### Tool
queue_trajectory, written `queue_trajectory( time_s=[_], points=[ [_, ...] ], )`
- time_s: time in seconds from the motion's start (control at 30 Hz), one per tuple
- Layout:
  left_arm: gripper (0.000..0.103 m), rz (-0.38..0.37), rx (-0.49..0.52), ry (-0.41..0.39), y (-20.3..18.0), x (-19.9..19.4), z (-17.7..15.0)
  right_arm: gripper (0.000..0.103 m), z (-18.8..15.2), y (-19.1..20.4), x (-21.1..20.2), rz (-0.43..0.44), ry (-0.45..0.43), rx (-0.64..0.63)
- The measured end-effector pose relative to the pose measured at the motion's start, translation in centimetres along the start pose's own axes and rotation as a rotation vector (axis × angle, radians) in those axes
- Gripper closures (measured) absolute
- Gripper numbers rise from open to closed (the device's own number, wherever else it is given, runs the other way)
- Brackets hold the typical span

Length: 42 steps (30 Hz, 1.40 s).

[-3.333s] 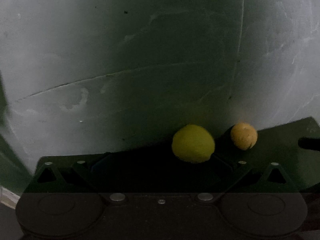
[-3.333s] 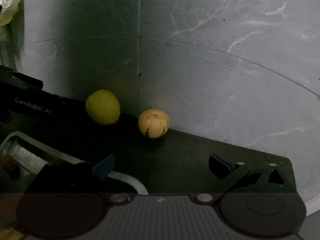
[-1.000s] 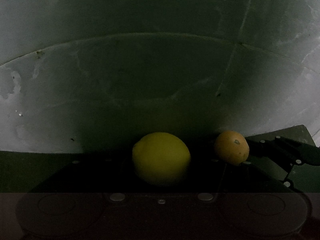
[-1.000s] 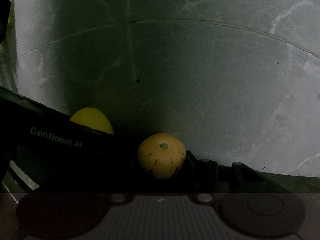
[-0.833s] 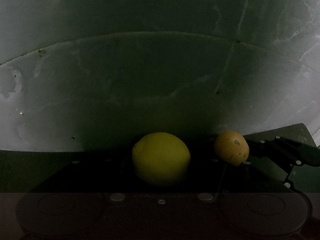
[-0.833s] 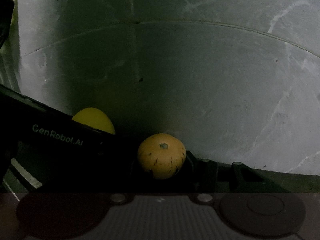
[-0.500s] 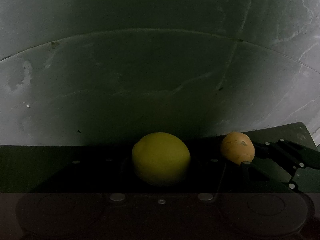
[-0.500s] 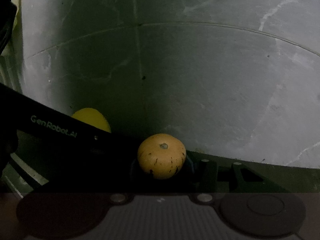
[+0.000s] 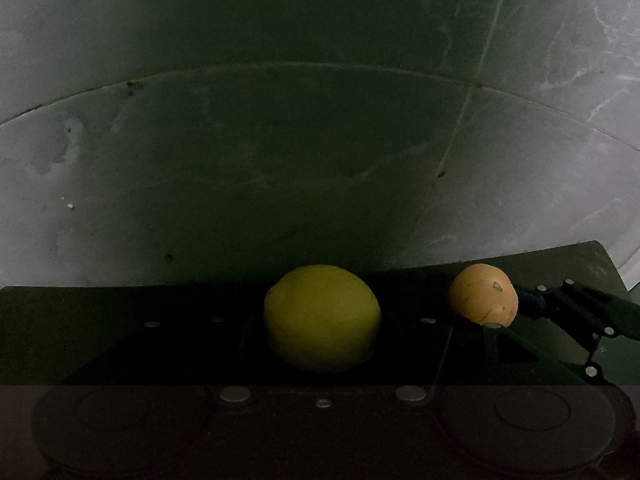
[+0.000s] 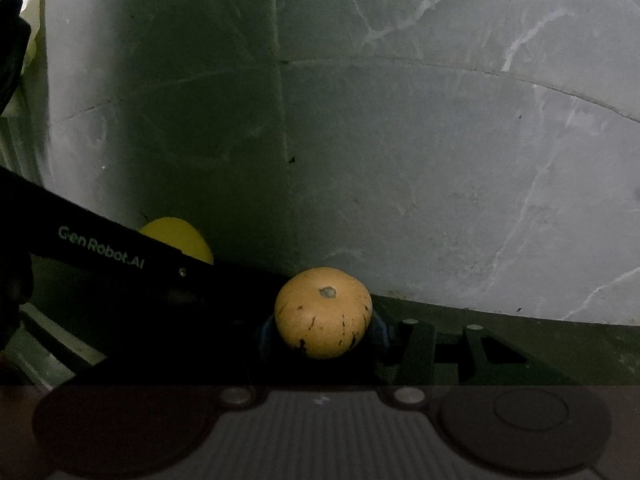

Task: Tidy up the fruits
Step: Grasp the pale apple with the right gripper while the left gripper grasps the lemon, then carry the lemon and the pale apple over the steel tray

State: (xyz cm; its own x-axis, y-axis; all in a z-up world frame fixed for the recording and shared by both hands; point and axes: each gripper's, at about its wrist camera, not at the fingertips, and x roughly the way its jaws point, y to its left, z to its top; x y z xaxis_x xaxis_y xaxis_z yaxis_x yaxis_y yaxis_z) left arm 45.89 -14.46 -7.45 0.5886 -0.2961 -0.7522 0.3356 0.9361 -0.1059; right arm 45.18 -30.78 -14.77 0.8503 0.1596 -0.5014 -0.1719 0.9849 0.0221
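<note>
A yellow lemon [image 9: 320,308] fills the middle of the left wrist view, with my left gripper [image 9: 322,330] shut on it; its dark fingers barely show. Just to the right is a tan-orange round fruit [image 9: 482,299] with dark speckles, held by the right gripper's fingers [image 9: 560,308]. In the right wrist view that same speckled fruit [image 10: 322,304] sits between blue pads [image 10: 380,332], with my right gripper [image 10: 323,336] shut on it. The left gripper's black body [image 10: 100,248] crosses the left side and hides most of the lemon [image 10: 180,236].
A dark green surface [image 9: 80,320] lies below both fruits, and its far right corner [image 9: 600,252] shows. Beyond it are grey marble tiles [image 10: 440,160] with seams. A pale yellowish thing [image 10: 34,48] and a black object [image 10: 12,40] sit at the upper left.
About three seconds ago both fruits lay on the dark surface ahead of the grippers. Both grippers have since shut on them. Over the last second the views shift slightly and the speckled fruit drifts right.
</note>
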Motion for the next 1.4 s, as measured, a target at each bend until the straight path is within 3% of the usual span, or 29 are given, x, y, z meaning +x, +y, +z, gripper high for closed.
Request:
queue_trajectory(
  time_s=[1.4],
  points=[
    [0.039, -0.063, 0.066, -0.006, 0.2, 1.7, -0.5, 0.051, -2.3, 4.1, -5.7, -0.07, -0.054, 0.066]
  ],
)
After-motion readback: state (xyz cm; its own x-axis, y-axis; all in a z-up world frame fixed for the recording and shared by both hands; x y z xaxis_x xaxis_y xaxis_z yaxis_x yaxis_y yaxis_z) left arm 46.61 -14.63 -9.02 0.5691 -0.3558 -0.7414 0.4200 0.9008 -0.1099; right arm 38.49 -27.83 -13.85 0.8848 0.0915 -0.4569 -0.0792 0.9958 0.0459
